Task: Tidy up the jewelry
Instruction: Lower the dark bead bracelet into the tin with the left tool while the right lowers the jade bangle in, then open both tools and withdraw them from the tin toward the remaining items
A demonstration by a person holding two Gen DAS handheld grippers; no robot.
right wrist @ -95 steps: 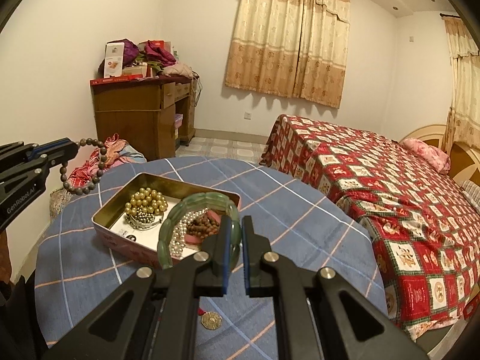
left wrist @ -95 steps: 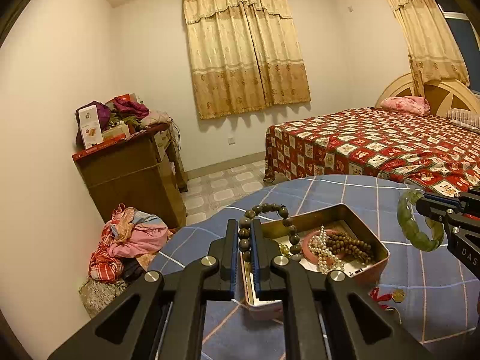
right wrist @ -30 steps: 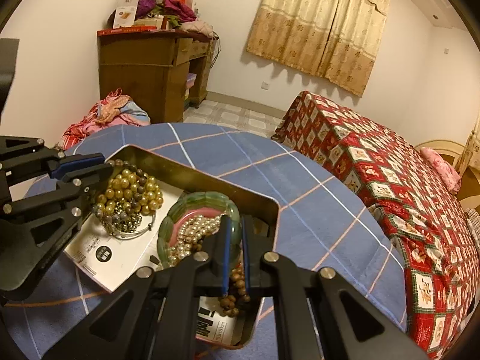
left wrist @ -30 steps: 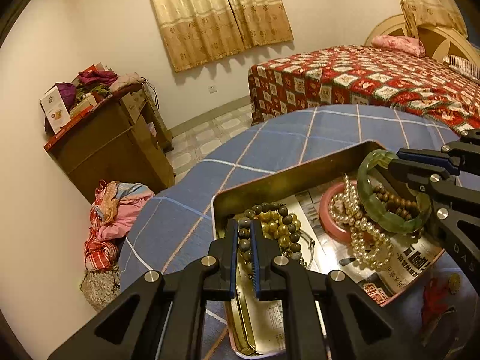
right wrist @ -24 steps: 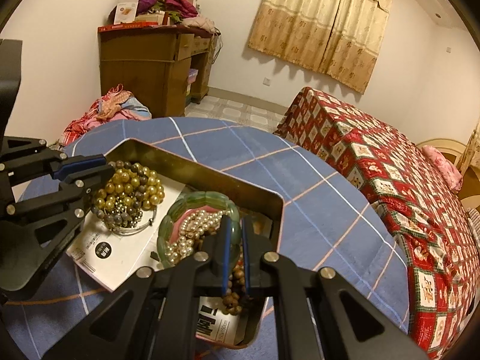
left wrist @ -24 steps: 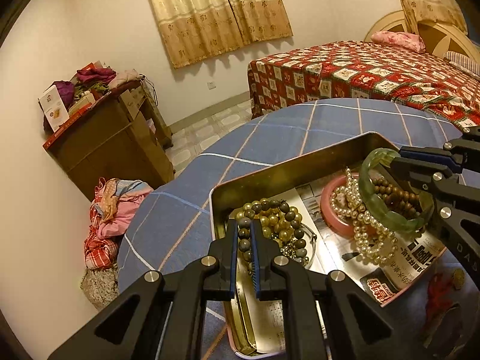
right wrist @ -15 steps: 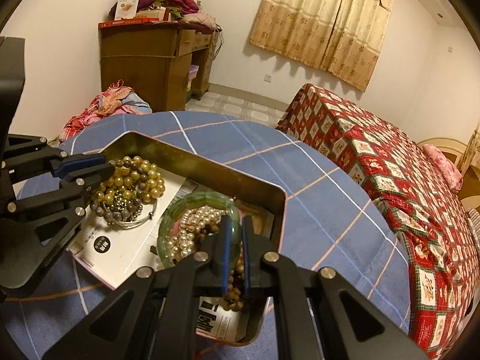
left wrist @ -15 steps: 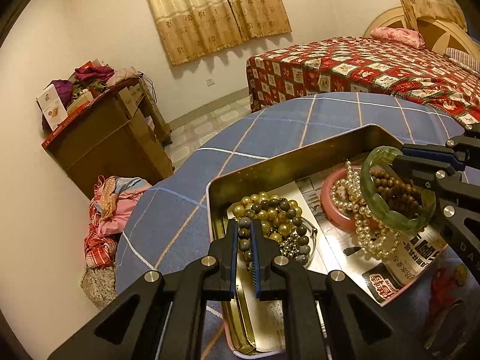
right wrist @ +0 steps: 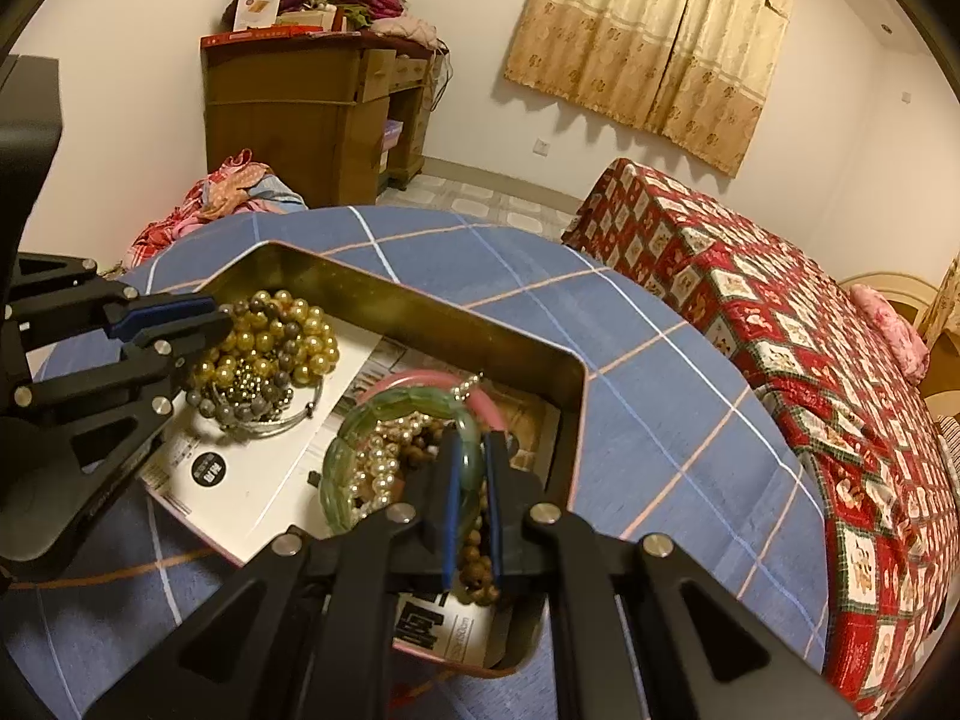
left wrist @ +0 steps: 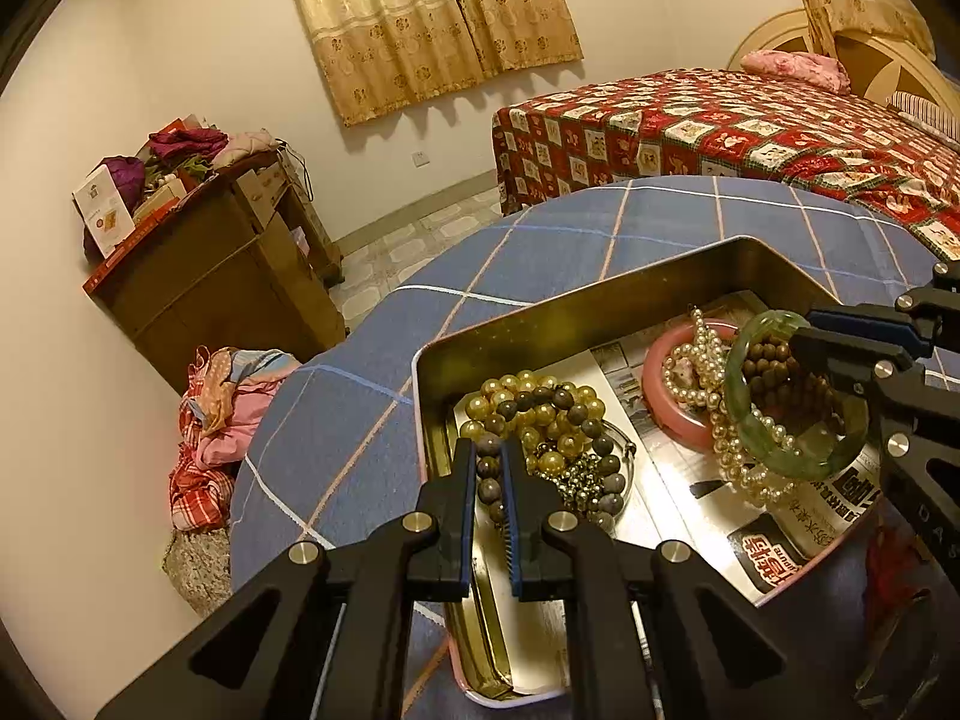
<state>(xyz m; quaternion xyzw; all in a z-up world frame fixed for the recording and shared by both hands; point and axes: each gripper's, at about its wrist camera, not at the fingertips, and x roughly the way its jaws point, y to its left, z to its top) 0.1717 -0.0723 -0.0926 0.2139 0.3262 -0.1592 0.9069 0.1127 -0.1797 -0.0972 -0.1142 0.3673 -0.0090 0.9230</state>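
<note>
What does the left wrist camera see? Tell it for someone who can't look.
The left gripper pinches a dark round-bead bracelet over a gold metal tin of jewelry on a blue checked tablecloth. At right, the right gripper holds a green jade bangle.

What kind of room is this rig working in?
A home bedroom, most likely: a bed with a red patchwork cover, curtains, and a cluttered wooden cabinet. The work goes on at a round table under a blue checked cloth.
</note>
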